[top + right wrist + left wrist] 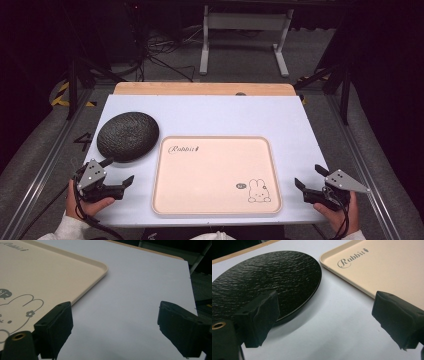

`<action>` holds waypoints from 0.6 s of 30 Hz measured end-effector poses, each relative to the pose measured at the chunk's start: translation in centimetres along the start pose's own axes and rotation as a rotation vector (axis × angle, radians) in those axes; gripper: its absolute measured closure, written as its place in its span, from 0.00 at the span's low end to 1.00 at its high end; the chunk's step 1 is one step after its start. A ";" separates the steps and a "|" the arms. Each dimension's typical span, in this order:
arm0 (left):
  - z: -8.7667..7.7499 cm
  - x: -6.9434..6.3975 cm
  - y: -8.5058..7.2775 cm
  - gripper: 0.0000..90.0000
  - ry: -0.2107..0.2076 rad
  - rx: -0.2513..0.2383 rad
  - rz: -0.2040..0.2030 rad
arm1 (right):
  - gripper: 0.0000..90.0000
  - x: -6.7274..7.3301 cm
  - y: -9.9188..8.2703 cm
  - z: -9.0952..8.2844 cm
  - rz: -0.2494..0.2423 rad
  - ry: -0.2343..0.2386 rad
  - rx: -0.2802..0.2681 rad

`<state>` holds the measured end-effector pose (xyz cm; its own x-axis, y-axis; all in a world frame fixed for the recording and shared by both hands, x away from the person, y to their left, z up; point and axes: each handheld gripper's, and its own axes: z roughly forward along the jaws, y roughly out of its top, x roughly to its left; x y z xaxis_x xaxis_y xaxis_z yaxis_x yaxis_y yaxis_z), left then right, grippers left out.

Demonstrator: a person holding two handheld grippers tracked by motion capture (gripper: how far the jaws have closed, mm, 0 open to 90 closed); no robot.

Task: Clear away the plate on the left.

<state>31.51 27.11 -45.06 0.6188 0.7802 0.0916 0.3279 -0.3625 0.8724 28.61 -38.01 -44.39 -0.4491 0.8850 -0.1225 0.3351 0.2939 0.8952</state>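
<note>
As the black plate (pixel 128 136) lay on the table (pixel 240 117) just ahead of the left gripper (pixel 120 176), whose jaws gaped wide and empty, that hand was nearer; the right gripper (pixel 310 182), also wide, sat well apart beyond the tray (pixel 216 210).

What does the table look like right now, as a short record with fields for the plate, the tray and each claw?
plate: black round plate, textured, lying flat on the white table, left of the tray and apart from it
tray: beige tray with Rabbit lettering and a rabbit drawing, nothing on it
left claw: left claw open, holding nothing, at the plate's near edge, one jaw right by its rim
right claw: right claw open, holding nothing, over bare table to the right of the tray
</note>
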 end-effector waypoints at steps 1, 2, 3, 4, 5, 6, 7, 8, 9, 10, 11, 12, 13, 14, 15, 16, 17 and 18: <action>0.0 0.1 -0.1 0.09 -0.005 -0.004 -0.010 | 0.15 0.0 0.0 0.0 0.001 0.001 0.000; 0.0 0.1 -0.1 0.09 -0.004 -0.003 -0.015 | 0.15 0.0 0.0 0.0 0.002 0.002 0.000; 0.0 0.2 -0.2 0.09 -0.005 -0.003 -0.016 | 0.15 0.0 0.0 0.0 0.001 0.000 0.001; -0.1 0.2 -0.2 0.08 -0.006 -0.004 -0.019 | 0.15 0.0 0.0 0.0 0.002 -0.002 -0.001; -0.1 0.3 -0.2 0.08 -0.005 -0.003 -0.020 | 0.15 0.0 0.1 0.0 0.005 -0.003 -0.001; -0.1 0.4 -0.3 0.08 -0.007 0.002 -0.023 | 0.15 0.0 0.1 0.0 0.006 -0.003 -0.002; -0.1 0.4 -0.5 0.08 -0.003 0.011 -0.022 | 0.15 -0.1 0.2 0.1 0.006 -0.002 -0.003; -0.1 0.5 -0.6 0.08 0.007 0.020 -0.020 | 0.15 0.0 0.2 0.2 0.007 0.001 -0.004; -0.1 0.5 -0.6 0.07 0.006 0.022 -0.018 | 0.15 0.0 0.2 0.3 0.003 0.002 0.001; -0.2 0.5 -0.7 0.08 -0.003 0.020 -0.023 | 0.15 0.0 0.2 0.4 0.001 0.007 0.002; -0.2 0.6 -0.8 0.08 0.004 0.021 -0.031 | 0.15 0.1 0.2 0.5 -0.005 0.013 0.007; -0.2 0.6 -0.8 0.08 0.009 0.024 -0.037 | 0.15 0.2 0.3 0.5 -0.009 0.016 0.012; -0.2 0.6 -0.8 0.08 0.009 0.024 -0.037 | 0.15 0.2 0.3 0.5 -0.009 0.016 0.012; -0.2 0.6 -0.8 0.09 0.006 0.025 -0.037 | 0.15 0.4 0.3 0.6 -0.015 0.021 0.016; -0.2 0.6 -0.8 0.10 0.011 0.033 -0.027 | 0.15 0.5 0.3 0.6 -0.019 0.025 0.013; -0.2 0.5 -0.8 0.10 0.019 0.044 -0.018 | 0.15 0.5 0.3 0.6 -0.019 0.025 0.013; 0.0 0.4 -0.7 0.13 0.059 0.066 0.003 | 0.15 0.5 0.4 0.5 -0.022 0.025 0.012; 0.1 0.3 -0.7 0.16 0.080 0.067 0.036 | 0.15 0.5 0.4 0.5 -0.021 0.026 0.010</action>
<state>31.50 27.55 -45.65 0.5730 0.8031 0.1632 0.3552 -0.4228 0.8337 28.94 -37.30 -44.32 -0.4769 0.8693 -0.1296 0.3335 0.3155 0.8884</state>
